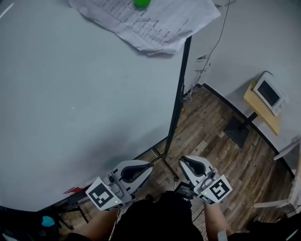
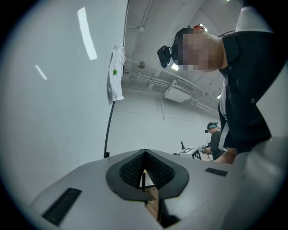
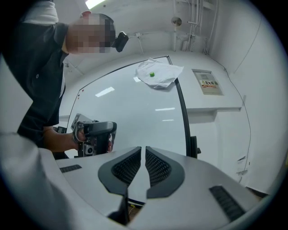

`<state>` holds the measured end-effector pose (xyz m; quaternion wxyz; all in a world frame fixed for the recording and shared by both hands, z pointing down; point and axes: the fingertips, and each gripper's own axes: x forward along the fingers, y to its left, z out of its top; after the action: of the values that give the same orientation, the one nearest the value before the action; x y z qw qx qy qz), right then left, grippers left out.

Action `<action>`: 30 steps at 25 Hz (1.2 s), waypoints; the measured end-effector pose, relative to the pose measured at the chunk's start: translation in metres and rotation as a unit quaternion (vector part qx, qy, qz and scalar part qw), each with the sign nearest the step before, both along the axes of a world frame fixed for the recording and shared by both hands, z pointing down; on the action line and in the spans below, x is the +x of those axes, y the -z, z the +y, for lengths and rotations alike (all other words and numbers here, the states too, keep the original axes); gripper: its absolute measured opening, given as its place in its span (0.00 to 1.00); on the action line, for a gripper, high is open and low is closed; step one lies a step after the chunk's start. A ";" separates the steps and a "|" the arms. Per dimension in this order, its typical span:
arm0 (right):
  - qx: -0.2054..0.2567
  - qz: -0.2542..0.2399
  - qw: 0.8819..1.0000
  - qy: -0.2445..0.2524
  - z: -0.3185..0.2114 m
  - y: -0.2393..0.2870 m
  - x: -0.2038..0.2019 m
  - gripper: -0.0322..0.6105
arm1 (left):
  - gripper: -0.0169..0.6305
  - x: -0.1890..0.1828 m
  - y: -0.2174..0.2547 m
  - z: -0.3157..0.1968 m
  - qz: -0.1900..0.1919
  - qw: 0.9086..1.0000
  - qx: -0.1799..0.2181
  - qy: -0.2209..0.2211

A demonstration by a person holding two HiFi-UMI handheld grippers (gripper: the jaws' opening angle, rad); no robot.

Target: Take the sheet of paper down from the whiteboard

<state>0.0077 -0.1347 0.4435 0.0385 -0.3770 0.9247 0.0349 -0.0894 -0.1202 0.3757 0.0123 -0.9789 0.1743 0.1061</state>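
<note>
A crumpled printed sheet of paper (image 1: 155, 21) hangs at the top right corner of the whiteboard (image 1: 70, 94), pinned by a green magnet (image 1: 142, 3). Both grippers are low, near the board's bottom right corner and far below the sheet. My left gripper (image 1: 145, 165) is shut and empty. My right gripper (image 1: 186, 162) is also shut with nothing between its pads. The left gripper view shows the sheet (image 2: 116, 74) far ahead, beyond the closed jaws (image 2: 144, 155). The right gripper view shows the sheet (image 3: 159, 74) above its jaws (image 3: 143, 150), and the left gripper (image 3: 96, 134) in a hand.
The whiteboard's black frame post (image 1: 178, 99) runs down to stand legs on the wooden floor (image 1: 211, 136). A small table (image 1: 261, 110) with a white appliance (image 1: 268, 93) stands at the right by the wall. Another person (image 2: 215, 137) stands far off.
</note>
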 end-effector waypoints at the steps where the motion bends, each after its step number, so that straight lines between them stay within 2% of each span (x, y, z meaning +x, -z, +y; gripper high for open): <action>1: 0.009 -0.005 1.000 0.004 -0.005 0.009 0.000 0.09 | 0.04 -0.001 0.006 -0.003 -0.008 1.000 0.013 0.014; 4: 0.041 0.001 0.999 0.013 -0.026 0.031 0.004 0.09 | 0.04 -0.005 0.029 -0.014 -0.035 0.997 0.048 0.055; 7: 0.090 -0.007 0.996 0.024 -0.053 0.067 0.009 0.09 | 0.04 -0.005 0.067 -0.020 -0.071 0.992 0.071 0.072; 9: 0.126 -0.021 0.991 0.030 -0.064 0.101 0.011 0.09 | 0.04 -0.003 0.096 -0.022 -0.108 0.984 0.107 0.098; 10: 0.143 -0.030 0.989 0.033 -0.067 0.119 0.013 0.09 | 0.04 -0.001 0.109 -0.024 -0.134 0.976 0.128 0.115; 13: 0.198 -0.054 0.978 0.046 -0.069 0.179 0.018 0.10 | 0.04 0.003 0.141 -0.033 -0.225 0.943 0.186 0.160; 16: 0.245 -0.062 0.966 0.050 -0.069 0.235 0.019 0.10 | 0.04 0.007 0.189 -0.042 -0.259 0.911 0.244 0.212; 18: 0.266 -0.059 0.961 0.048 -0.074 0.262 0.024 0.11 | 0.04 0.013 0.221 -0.046 -0.279 0.883 0.283 0.248; 20: 0.282 -0.059 0.956 0.054 -0.078 0.286 0.031 0.18 | 0.04 0.020 0.245 -0.050 -0.313 0.852 0.318 0.275; 22: 0.300 -0.064 0.949 0.067 -0.077 0.309 0.035 0.21 | 0.05 0.026 0.264 -0.055 -0.342 0.827 0.338 0.292; 25: 0.326 -0.070 0.940 0.071 -0.076 0.334 0.038 0.22 | 0.07 0.030 0.291 -0.063 -0.358 0.801 0.361 0.317; 30: 0.336 -0.083 0.937 0.046 -0.090 0.363 0.051 0.27 | 0.16 0.024 0.318 -0.092 -0.400 0.748 0.369 0.381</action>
<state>0.0582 -0.2243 0.0801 0.2410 -0.3005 0.8689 0.3109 -0.0656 -0.2124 0.0573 0.4808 -0.7034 0.4587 -0.2522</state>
